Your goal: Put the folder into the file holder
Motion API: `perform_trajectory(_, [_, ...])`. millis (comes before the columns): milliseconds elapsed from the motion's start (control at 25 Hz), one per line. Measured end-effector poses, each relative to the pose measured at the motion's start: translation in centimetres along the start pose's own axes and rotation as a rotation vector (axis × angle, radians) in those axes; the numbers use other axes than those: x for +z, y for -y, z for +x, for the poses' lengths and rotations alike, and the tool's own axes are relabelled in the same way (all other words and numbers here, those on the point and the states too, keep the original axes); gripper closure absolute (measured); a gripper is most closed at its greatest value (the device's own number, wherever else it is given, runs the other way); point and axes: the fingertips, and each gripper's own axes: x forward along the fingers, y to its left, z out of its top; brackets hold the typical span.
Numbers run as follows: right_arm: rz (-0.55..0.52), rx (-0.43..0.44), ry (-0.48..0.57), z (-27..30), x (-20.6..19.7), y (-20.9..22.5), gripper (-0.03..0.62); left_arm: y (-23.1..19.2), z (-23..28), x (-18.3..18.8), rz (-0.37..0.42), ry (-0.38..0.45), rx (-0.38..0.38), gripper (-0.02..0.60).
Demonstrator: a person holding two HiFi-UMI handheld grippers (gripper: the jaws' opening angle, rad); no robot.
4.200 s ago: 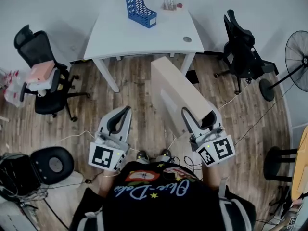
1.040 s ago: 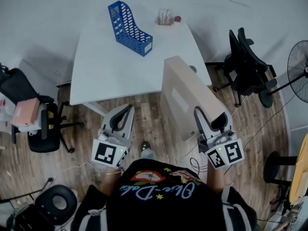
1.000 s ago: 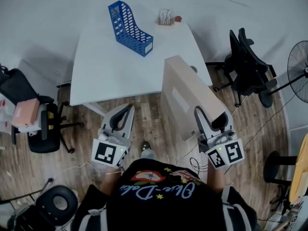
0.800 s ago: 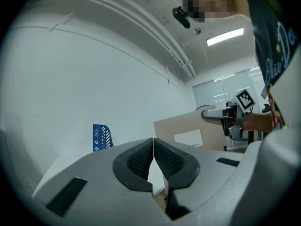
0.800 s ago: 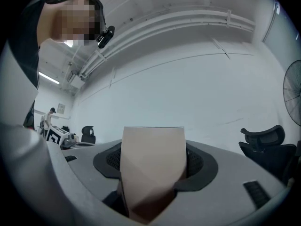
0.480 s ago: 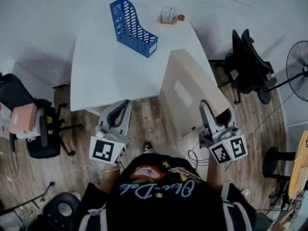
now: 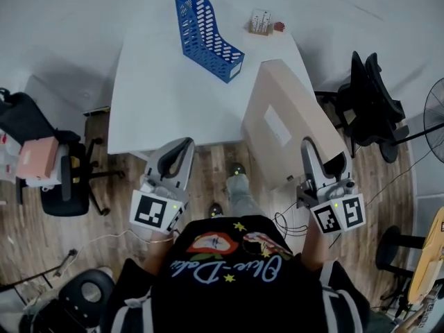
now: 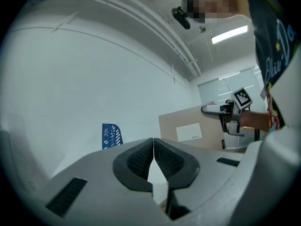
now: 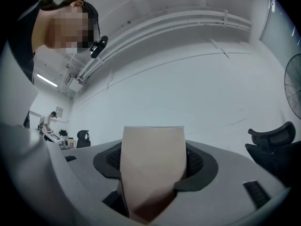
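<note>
A blue perforated file holder (image 7: pixel 209 37) stands at the far side of the white table (image 7: pixel 159 96). It also shows in the left gripper view as the file holder (image 8: pixel 111 135). The large beige folder (image 7: pixel 288 120) with a white label is held upright over the table's right edge. My right gripper (image 7: pixel 320 159) is shut on its near end, and the folder (image 9: pixel 153 159) fills the space between that gripper's (image 9: pixel 153 166) jaws. My left gripper (image 7: pixel 177 157) hovers at the table's near edge, shut with nothing in it (image 8: pixel 154 147).
A small holder with white items (image 7: pixel 261 21) sits at the table's far right corner. A black office chair (image 7: pixel 374 103) stands to the right, and another chair (image 7: pixel 48 165) carrying a pink box stands to the left. Cables lie on the wooden floor (image 7: pixel 215 179).
The person has stepped toward the table, so the table and file holder are closer. The folder, still in the right gripper, now reaches over the table's right edge.
</note>
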Motion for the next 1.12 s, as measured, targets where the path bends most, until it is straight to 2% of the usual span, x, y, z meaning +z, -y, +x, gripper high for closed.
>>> perform_trajectory(400, [-0.019,0.130,0.037,8.0,2.1,2.2,0.321,-3.4,5.6,1.7,0.040,0.013,0.065,0.577])
perform_trajectory(600, [0.011,0.212,0.074,12.2,4.1,2.9,0.321,-5.2,7.6,2.2,0.018,0.017,0.108,0.577])
perform_trajectory(720, [0.013,0.264,0.109,14.6,5.8,3.0,0.321,-6.2,8.5,2.5,0.009,0.030,0.140,0.577])
perform_trajectory(880, [0.007,0.317,0.156,17.8,7.3,3.3,0.321,-7.5,9.6,2.8,0.056,0.030,0.182,0.577])
perform_trajectory(1120, [-0.010,0.392,0.186,22.4,7.7,3.4,0.321,-9.1,10.9,2.7,0.044,0.004,0.263,0.577])
